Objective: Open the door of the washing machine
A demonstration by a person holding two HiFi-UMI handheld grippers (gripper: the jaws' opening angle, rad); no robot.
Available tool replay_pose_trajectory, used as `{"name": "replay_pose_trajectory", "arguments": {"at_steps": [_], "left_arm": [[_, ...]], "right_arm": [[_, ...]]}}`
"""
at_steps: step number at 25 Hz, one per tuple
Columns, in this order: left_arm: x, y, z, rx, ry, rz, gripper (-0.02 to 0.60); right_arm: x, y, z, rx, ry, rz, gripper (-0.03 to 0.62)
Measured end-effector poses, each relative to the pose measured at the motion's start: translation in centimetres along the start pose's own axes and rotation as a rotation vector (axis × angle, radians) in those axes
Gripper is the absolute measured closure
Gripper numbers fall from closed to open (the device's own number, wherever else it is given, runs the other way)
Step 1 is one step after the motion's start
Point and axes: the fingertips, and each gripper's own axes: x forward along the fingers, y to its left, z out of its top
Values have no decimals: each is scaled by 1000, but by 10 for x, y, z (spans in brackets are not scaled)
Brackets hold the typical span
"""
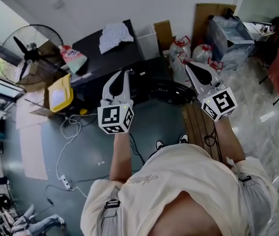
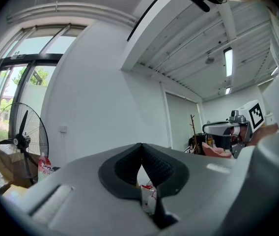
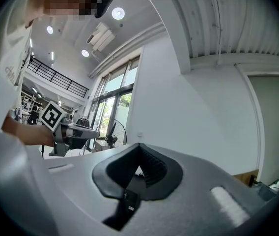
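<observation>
My left tool [image 1: 125, 73] and right tool [image 1: 188, 65] are pale grey with black pads and black-and-white square markers. Far left sits a yellow box [image 1: 60, 92]. The floor [image 1: 90, 146] is grey-blue.

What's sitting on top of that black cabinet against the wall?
A crumpled white cloth lies on the black cabinet, near the wall; a pink-and-green packet sits at its left corner. Anything beneath the cloth is hidden.

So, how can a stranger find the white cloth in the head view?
Find the black cabinet by the white wall, right of the fan. The cloth lies crumpled on its top. It is the only white thing on it; the pouch at the cabinet's left edge is red and green.
</observation>
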Motion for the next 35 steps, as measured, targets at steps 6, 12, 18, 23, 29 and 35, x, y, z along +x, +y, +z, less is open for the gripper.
{"name": "replay_pose_trajectory", "arguments": {"at_steps": [6, 12, 18, 23, 29, 35], "left_arm": [[3, -7, -25, -53, 52, -31, 563], [4, -9, -26, -38, 49, -32, 563], [9, -20, -30, -69, 56, -63, 563], [7, -23, -34, -74, 61, -67, 563], [3, -24, -45, -102, 68, -63, 563], [2, -22, -55, -119, 73, -87, 563]], "right_arm": [[-15, 2, -24, 39, 51, -5, 594], [-15, 2, -31, 39, 70, 1, 594], [-16, 2, -31, 39, 68, -14, 594], [-20, 2, -40, 87, 79, -19, 594], [-25, 8, -46, 89, 92, -17, 594], [-33, 7, -53, 108, 107, -61, 594]]}}
